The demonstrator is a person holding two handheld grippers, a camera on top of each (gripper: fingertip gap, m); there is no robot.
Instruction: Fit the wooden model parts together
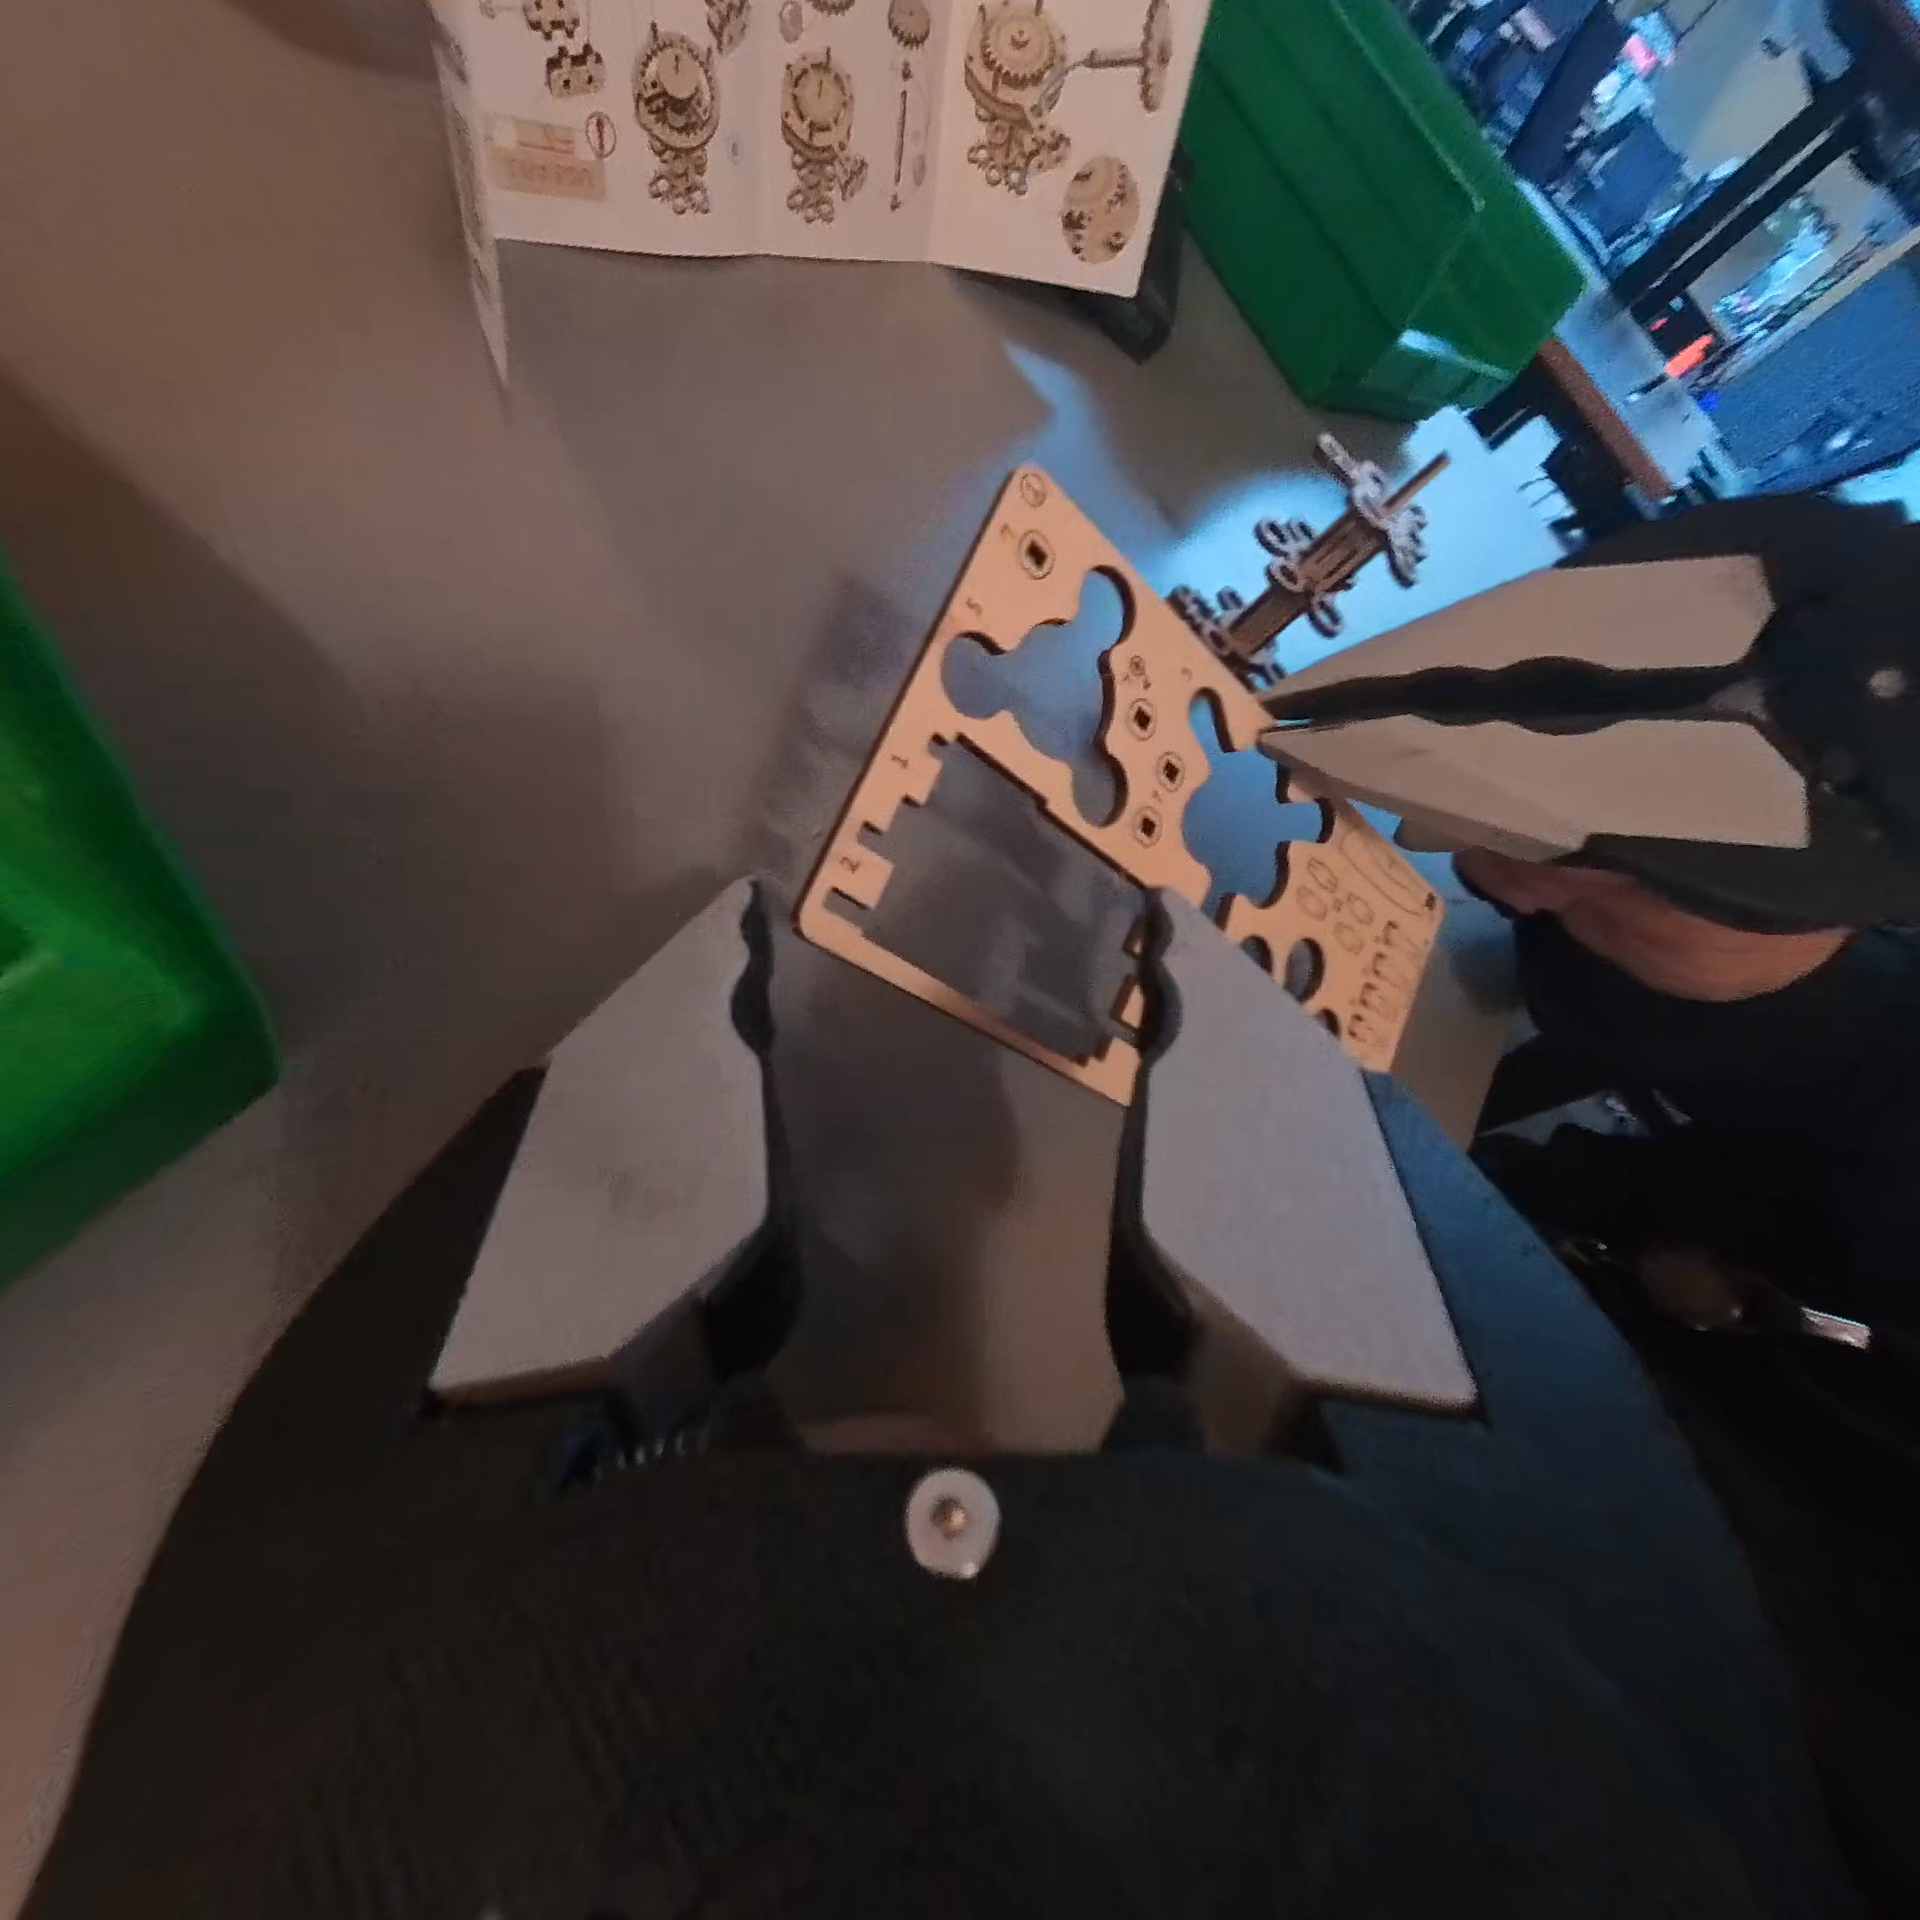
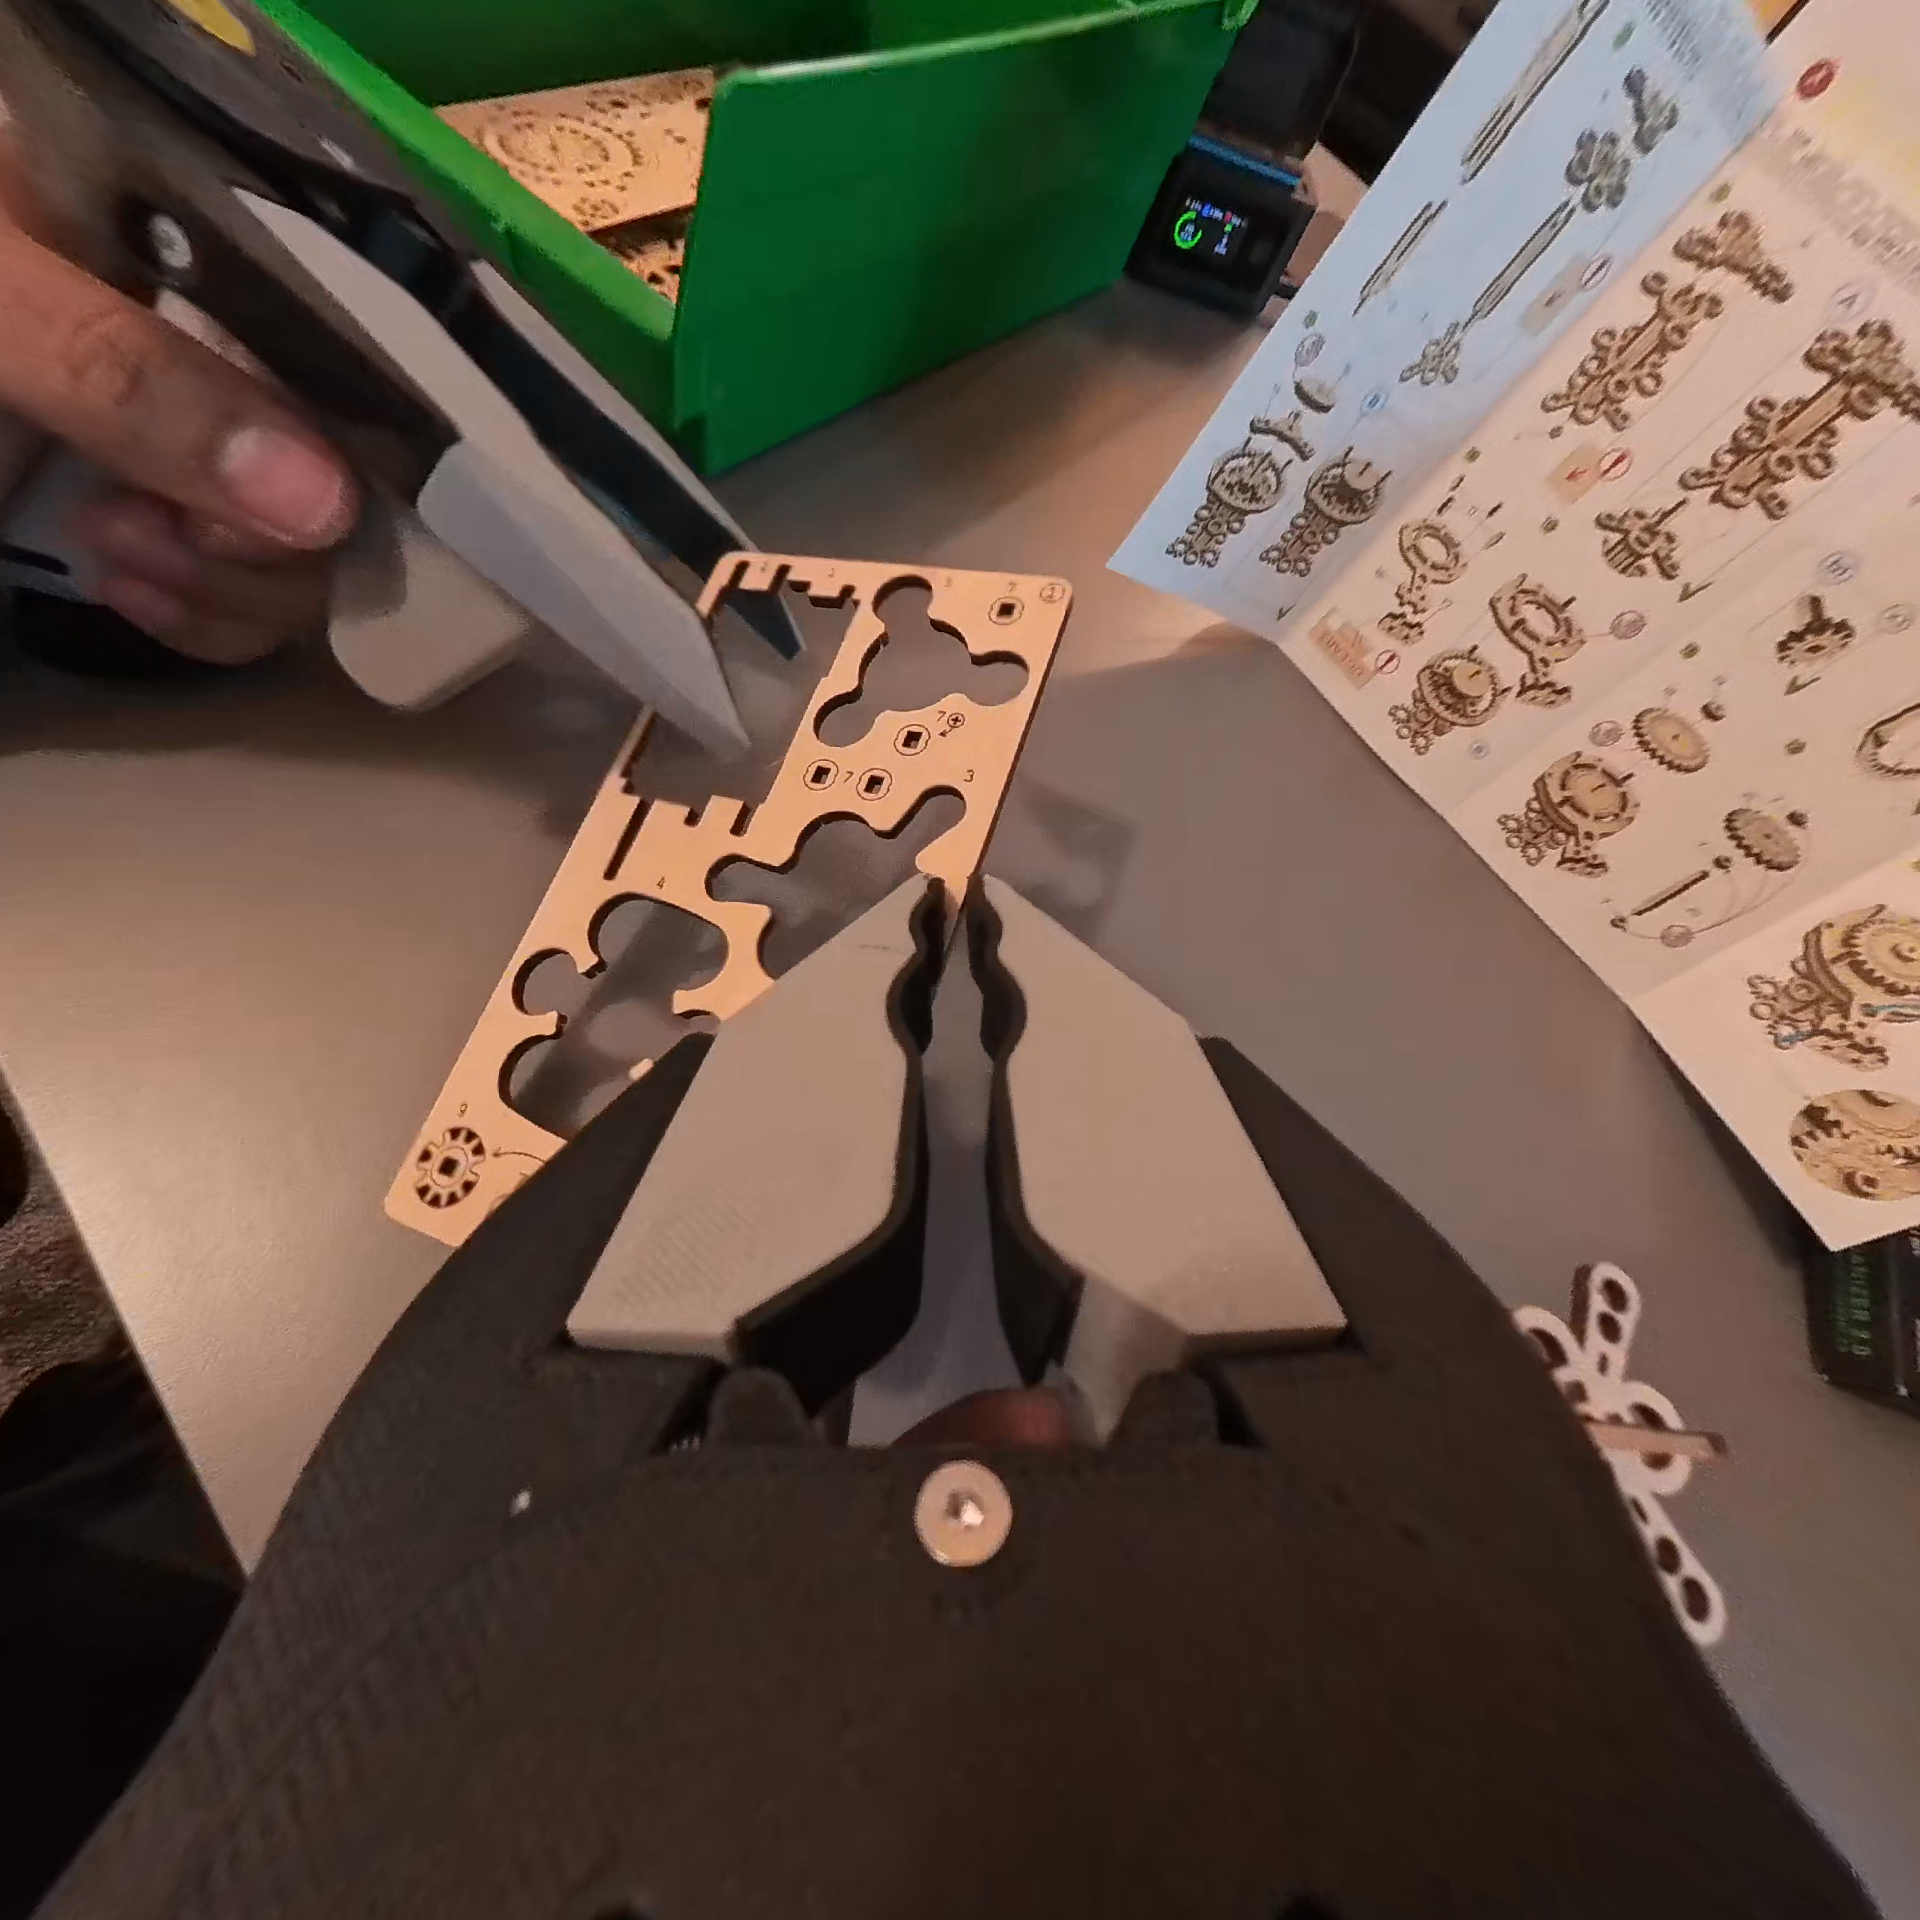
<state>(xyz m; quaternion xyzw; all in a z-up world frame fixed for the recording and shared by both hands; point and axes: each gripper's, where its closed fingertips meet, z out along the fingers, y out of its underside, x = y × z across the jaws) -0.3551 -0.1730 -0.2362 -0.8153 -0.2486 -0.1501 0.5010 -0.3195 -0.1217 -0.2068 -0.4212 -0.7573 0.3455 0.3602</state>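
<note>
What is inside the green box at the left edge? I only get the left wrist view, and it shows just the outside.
Observer: The right wrist view looks into that green bin: pale wooden sheets lie in it.
Operator: Are any pieces left in the sheet being worked on?
Observer: Yes. The punched sheet still has a gear-shaped part in one corner, which your view hides.
Operator: Is there anything else that I cannot see?
Observer: A small black device with a lit screen stands beside the bin.
</note>
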